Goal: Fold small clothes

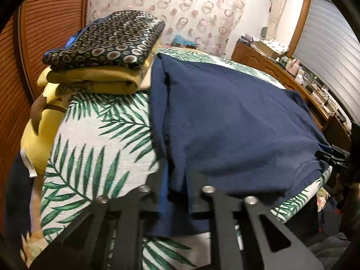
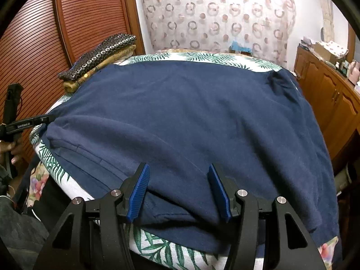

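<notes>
The left gripper point(image 2: 48, 119) is clamped on the near hem of a navy garment point(image 2: 191, 112) spread over a leaf-print bed point(image 2: 162, 252). The right gripper point(image 2: 178, 191) is held apart above that hem; closing on it seems needed before folding.

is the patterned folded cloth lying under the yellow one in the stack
No, the dark ring-patterned cloth sits on top of the folded yellow cloth beside the navy garment.

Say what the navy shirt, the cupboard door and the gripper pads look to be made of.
Navy shirt: soft matte knit, probably cotton; it creases loosely. Cupboard door: reddish wood, fine horizontal slats, slight sheen. Right gripper pads: blue ribbed plastic or rubber.
</notes>
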`<state>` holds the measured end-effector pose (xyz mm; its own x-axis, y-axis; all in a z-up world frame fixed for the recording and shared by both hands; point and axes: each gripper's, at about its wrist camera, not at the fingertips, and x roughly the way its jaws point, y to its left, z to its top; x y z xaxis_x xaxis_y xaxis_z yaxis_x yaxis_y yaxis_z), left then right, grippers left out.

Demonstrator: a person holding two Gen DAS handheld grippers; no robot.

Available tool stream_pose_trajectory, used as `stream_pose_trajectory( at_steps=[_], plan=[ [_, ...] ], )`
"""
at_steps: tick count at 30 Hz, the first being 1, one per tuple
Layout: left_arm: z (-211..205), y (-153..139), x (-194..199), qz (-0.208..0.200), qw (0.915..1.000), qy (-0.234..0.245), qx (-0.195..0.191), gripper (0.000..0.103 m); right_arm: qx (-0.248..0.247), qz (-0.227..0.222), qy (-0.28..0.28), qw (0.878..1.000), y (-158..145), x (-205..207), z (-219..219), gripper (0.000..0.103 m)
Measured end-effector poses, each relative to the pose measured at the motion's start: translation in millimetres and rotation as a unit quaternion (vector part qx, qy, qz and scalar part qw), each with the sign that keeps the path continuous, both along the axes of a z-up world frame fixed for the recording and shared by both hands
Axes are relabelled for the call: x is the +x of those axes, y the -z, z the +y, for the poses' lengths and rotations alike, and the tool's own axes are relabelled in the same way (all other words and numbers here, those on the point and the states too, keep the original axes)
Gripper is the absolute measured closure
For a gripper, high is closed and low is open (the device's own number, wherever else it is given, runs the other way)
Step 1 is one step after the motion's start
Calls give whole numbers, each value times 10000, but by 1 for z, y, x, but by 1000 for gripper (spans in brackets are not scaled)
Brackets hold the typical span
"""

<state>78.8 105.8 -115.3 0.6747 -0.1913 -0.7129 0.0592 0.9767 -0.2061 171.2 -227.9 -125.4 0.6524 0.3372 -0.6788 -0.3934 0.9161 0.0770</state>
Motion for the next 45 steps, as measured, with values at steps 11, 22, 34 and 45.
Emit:
stream_pose_trajectory(
  at_steps=[11,22,34,45],
  plan=[
    [-30,-61,-1,-744,9952,517,-359,94,31,-44,159,9999,4,-8,1,37],
    [-105,-110,41,-1131,9806,1511,-519,94,199,-99,469,9987,5,-24,-12,37],
    [-188,-141,68,-1268,9588,2506,-421,94,312,-170,832,9959,1,-54,-24,37],
    [-269,-169,71,-1279,9350,3286,-373,94,437,-297,1123,9923,-3,-91,-19,37]
  ],
)
